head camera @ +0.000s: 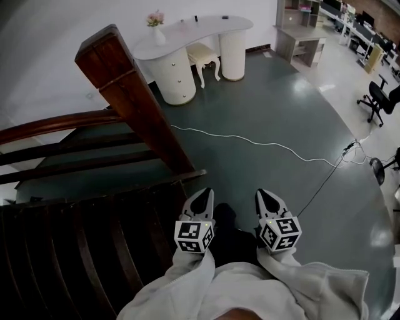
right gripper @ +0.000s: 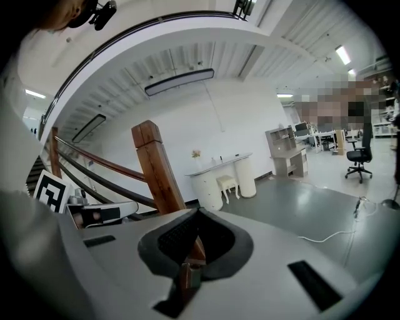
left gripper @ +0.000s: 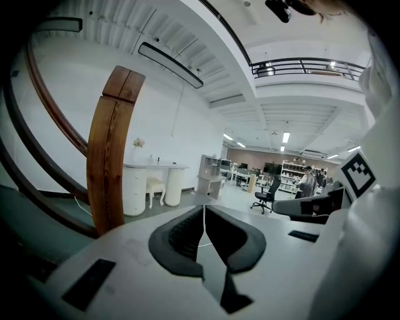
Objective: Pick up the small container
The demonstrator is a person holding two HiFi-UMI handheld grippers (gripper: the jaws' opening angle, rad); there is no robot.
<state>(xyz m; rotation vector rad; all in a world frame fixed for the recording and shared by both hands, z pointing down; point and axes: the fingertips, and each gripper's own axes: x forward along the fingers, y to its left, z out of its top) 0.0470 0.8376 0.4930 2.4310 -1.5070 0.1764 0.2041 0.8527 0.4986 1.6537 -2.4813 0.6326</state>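
- Locating the small container is judged to be the step in hand: no such thing can be made out in any view, and nothing is held.
- Both grippers are held low in the head view, side by side but apart, the left gripper [head camera: 206,192] toward 7 o'clock and the right gripper [head camera: 263,194] toward 5 o'clock.
- In its own view, the jaws of the left gripper are seen clenched together with nothing between them. The jaws of the right gripper are likewise pressed pad to pad and empty.
- A white curved table [head camera: 206,31] stands far off at 12 o'clock, with a vase of flowers [head camera: 156,28] at its left end and a few small dark things [head camera: 195,19] on top. These are too small to name, so it cannot be told whether the container is among them.
- A wooden newel post [head camera: 131,94] rises at 10 o'clock, with a dark handrail [head camera: 56,124] running off toward 9 o'clock.
- A white cable [head camera: 250,141] lies across the green floor [head camera: 275,100], between the grippers and the table.
- For a good approach, the post should be passed on its 3 o'clock side and the cable stepped over.
- The jaws should be spread before the container is reached, brought level around its sides, then closed gently so that it is neither tipped nor squeezed out.
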